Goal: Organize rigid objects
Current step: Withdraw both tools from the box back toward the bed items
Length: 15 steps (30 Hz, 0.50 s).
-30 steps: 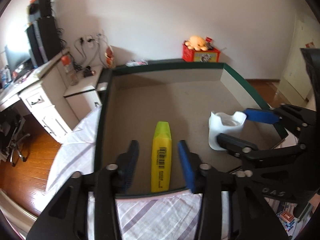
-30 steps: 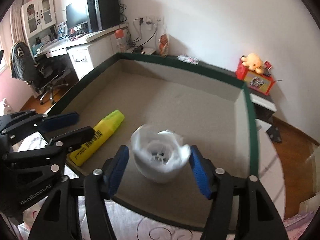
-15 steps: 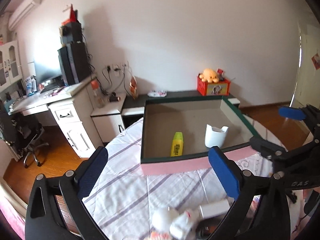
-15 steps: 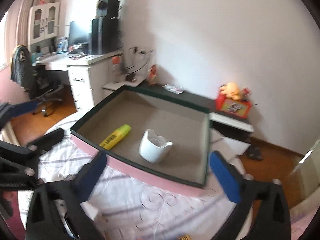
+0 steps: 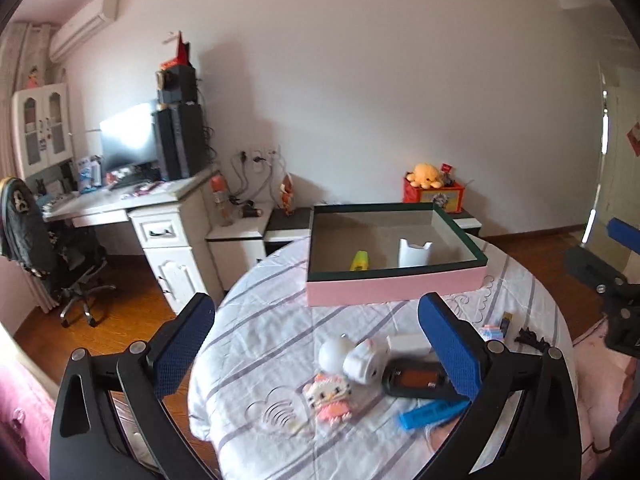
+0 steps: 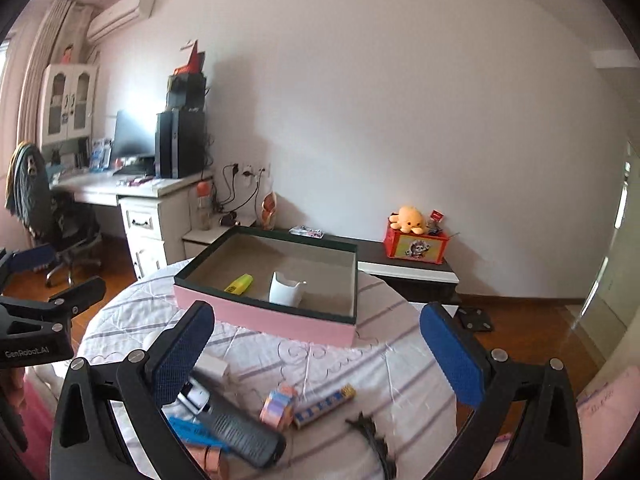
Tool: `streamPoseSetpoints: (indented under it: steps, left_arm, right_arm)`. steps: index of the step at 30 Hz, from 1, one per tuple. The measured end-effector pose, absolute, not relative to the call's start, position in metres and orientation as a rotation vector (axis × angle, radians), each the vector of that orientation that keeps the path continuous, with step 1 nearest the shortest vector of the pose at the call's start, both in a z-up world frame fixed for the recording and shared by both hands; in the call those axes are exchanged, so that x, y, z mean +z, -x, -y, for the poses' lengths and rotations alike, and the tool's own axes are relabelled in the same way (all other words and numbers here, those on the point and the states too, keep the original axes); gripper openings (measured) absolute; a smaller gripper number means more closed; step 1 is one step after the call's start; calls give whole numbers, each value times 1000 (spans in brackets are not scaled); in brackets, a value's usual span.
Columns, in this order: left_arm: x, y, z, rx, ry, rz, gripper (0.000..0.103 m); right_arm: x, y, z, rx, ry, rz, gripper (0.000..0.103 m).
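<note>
Well, held both grippers wide apart and empty: left gripper [image 5: 316,346], right gripper [image 6: 316,354]. Kept above the striped bedspread [image 5: 272,332], short of the pink box [image 6: 280,322]. Inside that box: yellow highlighter [image 6: 239,283] lying flat at its left, white cup [image 6: 285,289] upright just beside. Scattered before the box: 1 black remote [image 6: 232,426], 1 cat figure [image 5: 330,398].
</note>
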State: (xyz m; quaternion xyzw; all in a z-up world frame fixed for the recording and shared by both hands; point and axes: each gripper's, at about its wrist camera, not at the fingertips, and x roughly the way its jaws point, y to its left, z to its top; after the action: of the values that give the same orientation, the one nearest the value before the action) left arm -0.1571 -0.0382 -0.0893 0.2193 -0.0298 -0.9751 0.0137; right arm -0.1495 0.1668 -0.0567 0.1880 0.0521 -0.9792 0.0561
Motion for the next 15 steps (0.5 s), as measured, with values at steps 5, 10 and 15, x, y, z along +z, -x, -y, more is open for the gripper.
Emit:
streamPoseSetpoints:
  steps: [5,10,15]
  left_arm:
    - [-83,124,43,-3006,-603,98,103]
    - [-82,107,43,-3022,-584,90,103]
    - [-86,99,39,-3031,-600,108,103]
  right_arm:
    - [-65,124,-181,-2973,-603,-61,103]
    - [-68,108,-185,-2947,-613,-8,103]
    - [-70,98,-181,-2940,-620,-26,103]
